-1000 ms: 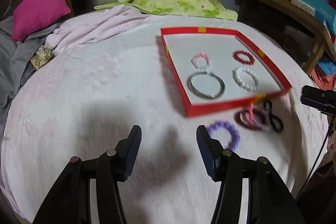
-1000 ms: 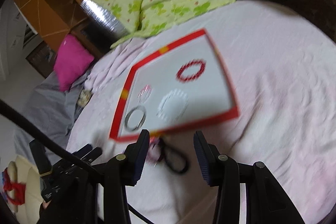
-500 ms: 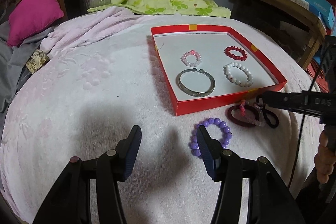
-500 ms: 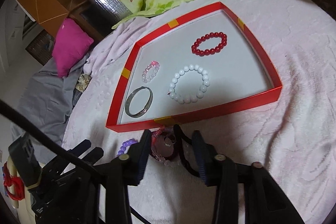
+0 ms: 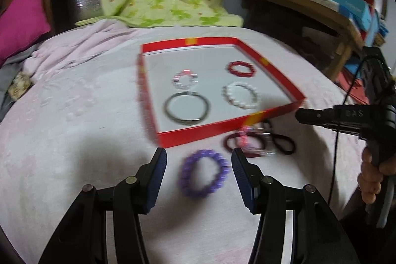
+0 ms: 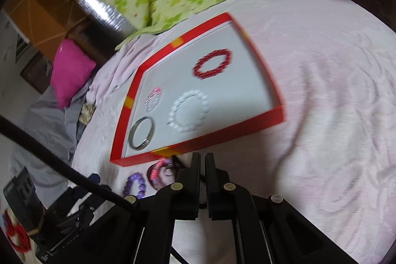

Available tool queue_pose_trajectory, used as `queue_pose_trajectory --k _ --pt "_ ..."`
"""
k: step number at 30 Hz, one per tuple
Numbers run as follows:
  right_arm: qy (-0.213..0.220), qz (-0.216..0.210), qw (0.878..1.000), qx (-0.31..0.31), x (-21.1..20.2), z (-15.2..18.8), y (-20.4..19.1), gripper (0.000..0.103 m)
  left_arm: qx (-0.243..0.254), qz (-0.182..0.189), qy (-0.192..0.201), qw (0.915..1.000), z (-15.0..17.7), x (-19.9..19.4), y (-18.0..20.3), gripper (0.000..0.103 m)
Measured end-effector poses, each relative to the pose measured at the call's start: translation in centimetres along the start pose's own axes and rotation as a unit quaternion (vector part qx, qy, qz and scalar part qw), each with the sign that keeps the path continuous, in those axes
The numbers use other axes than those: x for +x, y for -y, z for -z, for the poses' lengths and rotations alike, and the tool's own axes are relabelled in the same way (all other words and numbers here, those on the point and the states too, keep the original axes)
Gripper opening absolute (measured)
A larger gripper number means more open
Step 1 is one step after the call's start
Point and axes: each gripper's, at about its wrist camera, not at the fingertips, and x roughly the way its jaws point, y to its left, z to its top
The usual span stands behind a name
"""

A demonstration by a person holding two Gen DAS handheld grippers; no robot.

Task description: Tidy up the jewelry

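Pale pink textured blanket (image 5: 74, 140) covers the round work surface, soft base so loose pieces stay put. On it sits the shallow red cardboard tray with white floor (image 5: 222, 126), the sorting container, near edge facing both grippers for easy drop-in. Inside, four pieces laid apart, none touching: silver metal bangle (image 5: 186, 109) near-left, white bead bracelet (image 5: 241, 95) near-right, small pink-and-clear bead bracelet (image 5: 185, 78) far-left, red bead bracelet (image 5: 241, 68) far-right. Free floor remains along the tray's right side and centre.

Still outside, just in front of the tray's near wall: a tangle of dark maroon elastic band with pink bead strand (image 5: 245, 144) and a black looped hair tie (image 5: 282, 142), touching each other; purple bead bracelet (image 5: 204, 176) lies alone, flat on the blanket.

Left gripper (image 5: 199, 173) has jaws spread wide, holding nothing, straddling the purple bracelet, judged lined up to pinch it next. Right gripper (image 6: 202, 166) has fingers nearly together, thin gap only, tips at the tangle; whether it has pinched the black tie, cannot tell, tips hide the contact and there is motion blur.

Judged about halfway: four in, about three out.
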Motion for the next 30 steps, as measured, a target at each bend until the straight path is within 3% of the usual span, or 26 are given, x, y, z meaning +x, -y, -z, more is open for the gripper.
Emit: queue_pose_trajectory --k 5,15,17,23,28,30 --pt "-0.009 -0.020 1.000 0.017 -0.7 -0.1 1.6 0.005 0.021 0.031 -0.010 0.9993 -0.5 1.7 2.4 0.055" --pt "-0.023 -0.025 0.999 0.038 -1.1 -0.2 3.1 0.006 0.040 0.027 -0.022 0.9986 -1.2 4.5 3.7 0.055" --pt "-0.028 -0.025 0.999 0.036 -0.9 0.0 3.2 0.006 0.044 0.029 -0.027 0.9983 -1.3 5.1 3.8 0.051" --pt "-0.040 -0.034 0.998 0.026 -0.4 0.2 2.4 0.007 0.055 0.025 -0.044 0.9972 -1.0 6.0 3.8 0.014" --pt "-0.058 -0.030 0.998 0.008 0.8 0.5 1.1 0.009 0.045 0.038 -0.045 0.9973 -0.7 5.1 2.9 0.007" --pt "-0.061 -0.026 0.998 -0.001 1.0 0.7 0.7 0.017 0.052 0.038 -0.044 0.9970 -0.5 4.6 2.6 0.007"
